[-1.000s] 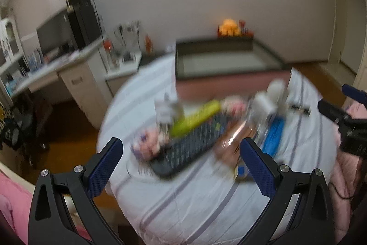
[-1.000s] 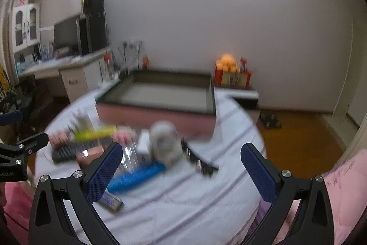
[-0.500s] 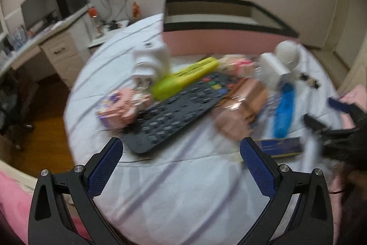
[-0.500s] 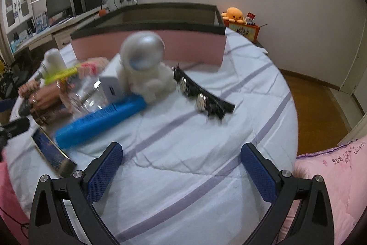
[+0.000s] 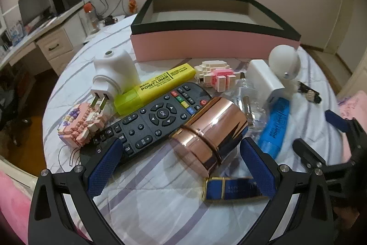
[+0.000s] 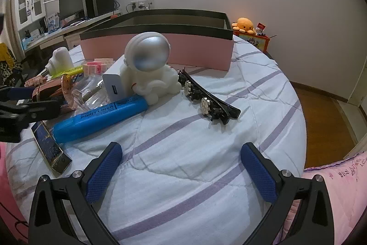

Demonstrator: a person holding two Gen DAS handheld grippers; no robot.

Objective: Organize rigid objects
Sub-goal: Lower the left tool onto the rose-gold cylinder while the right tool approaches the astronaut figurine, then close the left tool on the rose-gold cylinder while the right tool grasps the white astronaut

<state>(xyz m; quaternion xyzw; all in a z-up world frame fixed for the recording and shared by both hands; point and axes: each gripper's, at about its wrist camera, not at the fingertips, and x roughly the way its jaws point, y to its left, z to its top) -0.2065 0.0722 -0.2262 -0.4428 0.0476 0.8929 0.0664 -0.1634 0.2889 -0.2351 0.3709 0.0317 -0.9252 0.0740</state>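
Your left gripper [image 5: 181, 167] hangs with its fingers spread wide and empty, just over the near end of the black remote [image 5: 146, 123] and the copper tin [image 5: 211, 132]. Your right gripper [image 6: 181, 171] is likewise spread and empty, over bare striped cloth at the near edge of the round tabletop [image 6: 240, 130]. The clutter sits left of middle: yellow highlighter [image 5: 156, 87], blue highlighter [image 6: 98, 117], white astronaut figure [image 6: 151, 68], black hair clip [image 6: 206, 98]. The pink box [image 5: 213, 43] stands open at the far edge.
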